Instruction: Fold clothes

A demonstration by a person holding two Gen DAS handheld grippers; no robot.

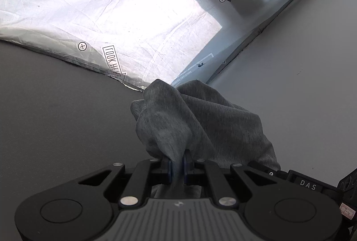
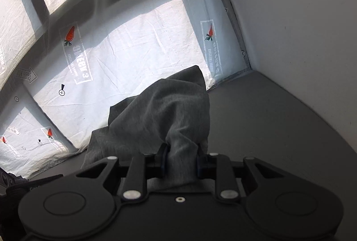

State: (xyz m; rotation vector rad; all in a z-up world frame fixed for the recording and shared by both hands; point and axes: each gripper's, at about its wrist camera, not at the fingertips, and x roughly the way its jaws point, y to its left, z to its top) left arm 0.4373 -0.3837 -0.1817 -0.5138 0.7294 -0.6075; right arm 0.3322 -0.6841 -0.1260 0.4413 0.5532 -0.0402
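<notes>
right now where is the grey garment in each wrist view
Left wrist: grey garment lower centre, pinched in the left gripper.
Right wrist: it sits centre, bunched in the right gripper.
Shared landmark: the printed white sheet behind it.

Left gripper (image 1: 177, 164) and right gripper (image 2: 181, 161) angle downward, jaws clamped on fabric.

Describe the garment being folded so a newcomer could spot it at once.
Start at the dark grey table in front of the backlit printed sheet. Bunched above it is a grey marl cloth, pinched by both tongs. It is the only soft, mottled thing there; everything around it is flat.
</notes>
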